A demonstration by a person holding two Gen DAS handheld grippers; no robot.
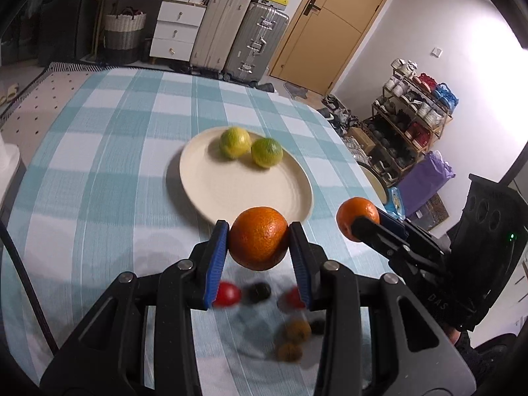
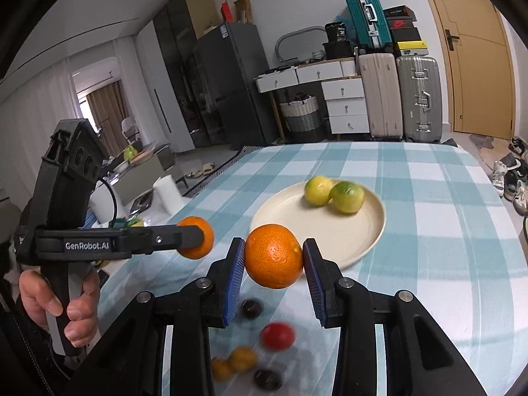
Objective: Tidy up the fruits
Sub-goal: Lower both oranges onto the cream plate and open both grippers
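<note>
I have an orange clamped in each hand-held gripper, left (image 1: 259, 239) and right (image 2: 274, 257), low in the frame above the table (image 1: 109, 151), two limes (image 1: 266, 152) already on the plate (image 1: 231, 188), small fruits (image 2: 278, 336) left below.

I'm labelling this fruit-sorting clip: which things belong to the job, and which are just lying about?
In the job:
- orange in left tool
- orange in right tool
- plate with two limes
- small fruits on the cloth

Lying about:
- suitcases
- drawers
- shoes
</note>
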